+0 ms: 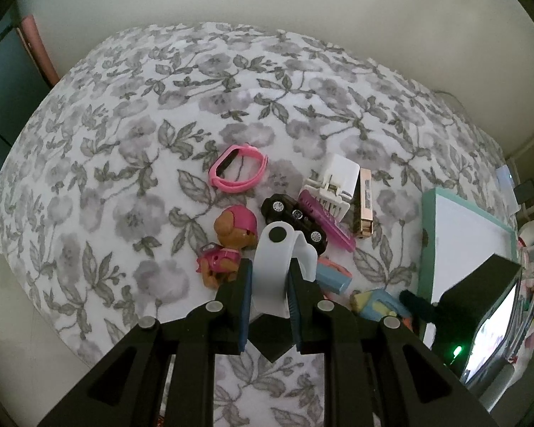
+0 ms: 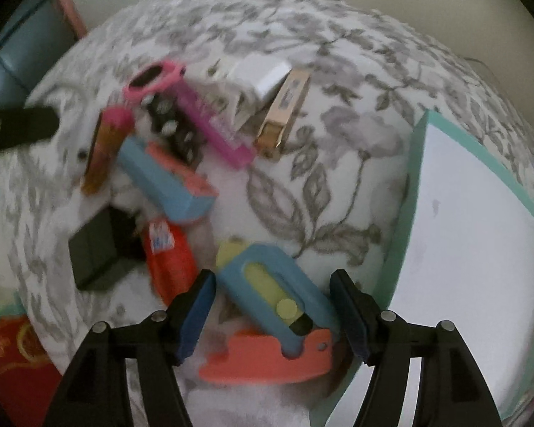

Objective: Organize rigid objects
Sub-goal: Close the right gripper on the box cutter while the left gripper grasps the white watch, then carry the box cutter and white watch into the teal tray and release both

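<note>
My left gripper is shut on a white curved band with a black dot, held above the flowered bedspread. Beyond it lie a brown puppy figure, a black toy car, a pink watch, a magenta strip, a white adapter and a gold case. My right gripper stands open, pointing down. Between its jaws lies a blue cutter with a yellow slider, resting on an orange piece. The pads do not press on it.
A teal-rimmed box with a white floor stands just right of the right gripper. A blue and coral box, a red packet and a black box lie to the left. A wall runs behind the bed.
</note>
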`<action>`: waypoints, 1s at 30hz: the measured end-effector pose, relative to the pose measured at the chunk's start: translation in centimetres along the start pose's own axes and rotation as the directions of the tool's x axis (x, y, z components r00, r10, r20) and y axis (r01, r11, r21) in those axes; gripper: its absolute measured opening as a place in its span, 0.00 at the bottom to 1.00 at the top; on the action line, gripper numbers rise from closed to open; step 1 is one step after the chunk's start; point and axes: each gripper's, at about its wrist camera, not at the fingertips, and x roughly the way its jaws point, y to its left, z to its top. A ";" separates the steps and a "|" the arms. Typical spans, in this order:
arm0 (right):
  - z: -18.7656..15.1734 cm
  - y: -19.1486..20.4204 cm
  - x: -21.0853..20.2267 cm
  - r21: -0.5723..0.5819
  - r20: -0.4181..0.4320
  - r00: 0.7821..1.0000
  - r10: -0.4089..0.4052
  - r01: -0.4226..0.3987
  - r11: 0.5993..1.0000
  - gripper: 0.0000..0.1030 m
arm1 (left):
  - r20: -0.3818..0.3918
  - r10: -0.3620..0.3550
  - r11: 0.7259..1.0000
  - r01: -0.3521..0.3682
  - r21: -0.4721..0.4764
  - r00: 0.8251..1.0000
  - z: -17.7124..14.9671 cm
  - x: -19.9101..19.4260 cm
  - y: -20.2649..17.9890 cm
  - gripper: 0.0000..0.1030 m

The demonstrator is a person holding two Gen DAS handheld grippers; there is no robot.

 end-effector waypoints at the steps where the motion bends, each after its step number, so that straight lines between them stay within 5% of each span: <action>1: -0.1 0.1 0.0 0.005 -0.002 1.000 0.001 -0.001 1.000 0.67 | -0.001 0.000 1.000 0.000 -0.002 1.000 0.0 0.0 0.1 0.19; 4: -0.4 0.6 -0.2 0.009 -0.013 1.000 -0.018 0.018 1.000 0.59 | 0.000 -0.003 1.000 0.003 -0.003 1.000 0.0 -0.1 0.0 0.19; 13: -0.7 0.2 -0.6 0.082 0.021 1.000 -0.005 0.003 0.997 0.54 | -0.018 -0.001 1.000 0.001 -0.005 1.000 0.0 0.7 0.1 0.19; 30: -1.2 -3.6 -4.7 0.226 0.146 0.980 0.138 -0.168 0.959 0.52 | 0.035 -0.007 1.000 0.007 -0.007 0.999 0.3 -0.4 0.1 0.19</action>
